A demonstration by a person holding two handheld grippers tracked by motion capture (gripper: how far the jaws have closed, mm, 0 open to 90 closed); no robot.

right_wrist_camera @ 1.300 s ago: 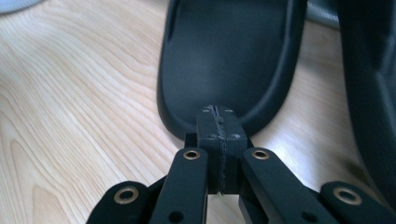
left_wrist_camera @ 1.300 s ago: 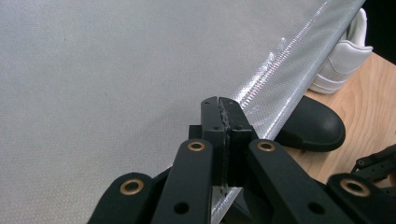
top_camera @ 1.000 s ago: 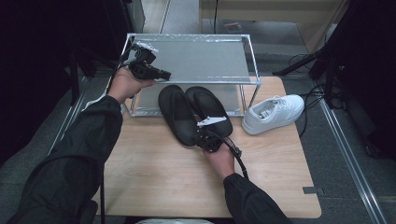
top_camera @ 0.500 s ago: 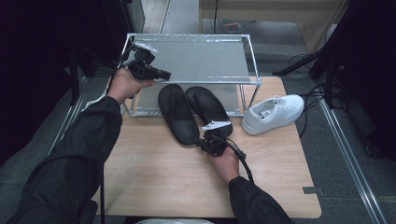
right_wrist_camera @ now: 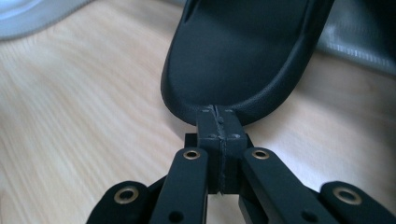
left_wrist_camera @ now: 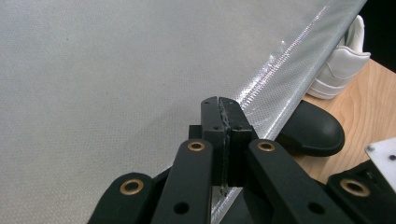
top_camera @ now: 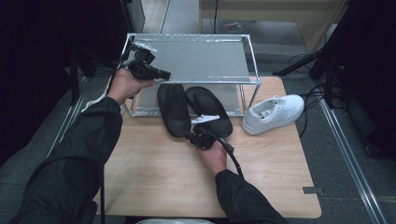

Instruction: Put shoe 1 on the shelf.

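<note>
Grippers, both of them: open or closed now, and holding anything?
Left gripper: jaws closed, empty, over the grey metal shelf.
Right gripper: jaws closed, empty, at the black rubber slipper.

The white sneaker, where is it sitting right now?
In the high view, the white sneaker lies on the wooden table, toward its right side, beside the metal rack and right of the two black slippers.

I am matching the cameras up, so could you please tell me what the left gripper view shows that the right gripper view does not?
Left gripper view: the grey shelf top, its shiny edge, and the white sneaker beyond it. Right gripper view: the right gripper, jaws shut, tips at the rounded end of a black slipper. Both: the wooden table and a black slipper.
</note>
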